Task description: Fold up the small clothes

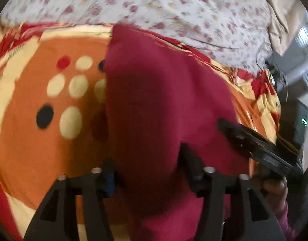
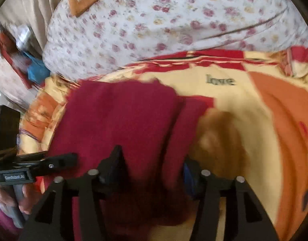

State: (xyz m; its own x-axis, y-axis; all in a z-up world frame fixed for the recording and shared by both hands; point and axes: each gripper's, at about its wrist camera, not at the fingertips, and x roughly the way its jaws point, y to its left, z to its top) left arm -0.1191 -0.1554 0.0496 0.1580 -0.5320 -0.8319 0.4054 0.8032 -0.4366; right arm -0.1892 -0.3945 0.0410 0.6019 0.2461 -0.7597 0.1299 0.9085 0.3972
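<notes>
between each hand-held gripper's (image 1: 148, 160) half-open fingers, crimson cloth (image 1: 164, 92) bunches, grip unclear.

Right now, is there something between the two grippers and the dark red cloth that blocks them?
Nothing visible blocks them. The dark red cloth already lies between the fingers of the left gripper and of the right gripper. It rests on the orange patterned bedspread. Blur hides whether the pads press on it.

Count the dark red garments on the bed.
1. A single dark red garment lies on the patterned orange bedspread, running between both grippers' fingers. Its folds may hide another layer; blur prevents certainty.
</notes>
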